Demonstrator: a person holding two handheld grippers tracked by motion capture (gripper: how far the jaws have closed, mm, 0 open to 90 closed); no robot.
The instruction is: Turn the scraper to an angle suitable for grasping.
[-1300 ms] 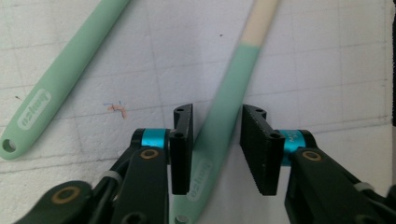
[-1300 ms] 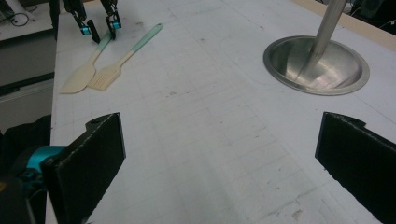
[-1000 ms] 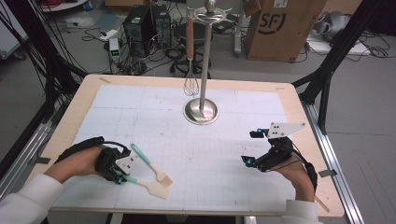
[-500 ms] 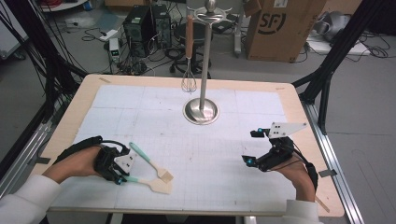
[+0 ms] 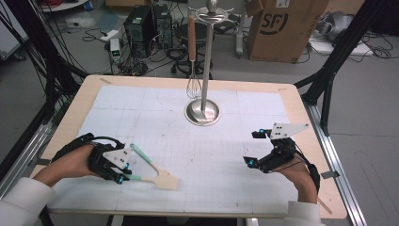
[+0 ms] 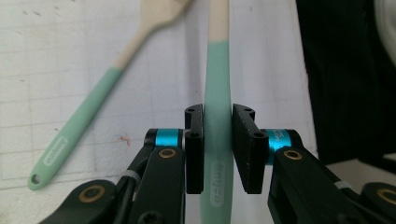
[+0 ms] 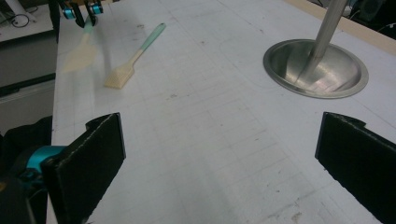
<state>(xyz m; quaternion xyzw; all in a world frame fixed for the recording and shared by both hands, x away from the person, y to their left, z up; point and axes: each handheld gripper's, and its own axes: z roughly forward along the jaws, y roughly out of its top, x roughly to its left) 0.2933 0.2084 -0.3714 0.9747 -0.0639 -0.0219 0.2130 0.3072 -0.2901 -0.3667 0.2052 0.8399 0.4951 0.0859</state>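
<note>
In the left gripper view we see the left gripper [image 6: 218, 149] clamped on the mint handle of a spatula [image 6: 217, 93], which runs straight out ahead of the jaws. A second spatula [image 6: 88, 112] lies on the mat to the left of the jaws, slanting away with its pale blade far ahead.

From the high view we get what that close view cannot give: both spatulas [image 5: 157, 175] meet at their pale blades near the table's [image 5: 301, 101] front, and the left hand [image 5: 70, 162] sits at the handles.

We see the right gripper [image 5: 263, 148] there too, well apart from the spatulas. Its own view shows its jaws standing wide with nothing between them, bare mat ahead, the steel stand [image 7: 315, 67] beyond the right jaw and the spatulas far off beyond the left.

The surface is a white gridded mat [image 5: 235, 141] on a wooden table. A whisk [image 5: 192, 66] hangs from the stand. Behind lie cables, computers and a cardboard box [image 5: 282, 28].
</note>
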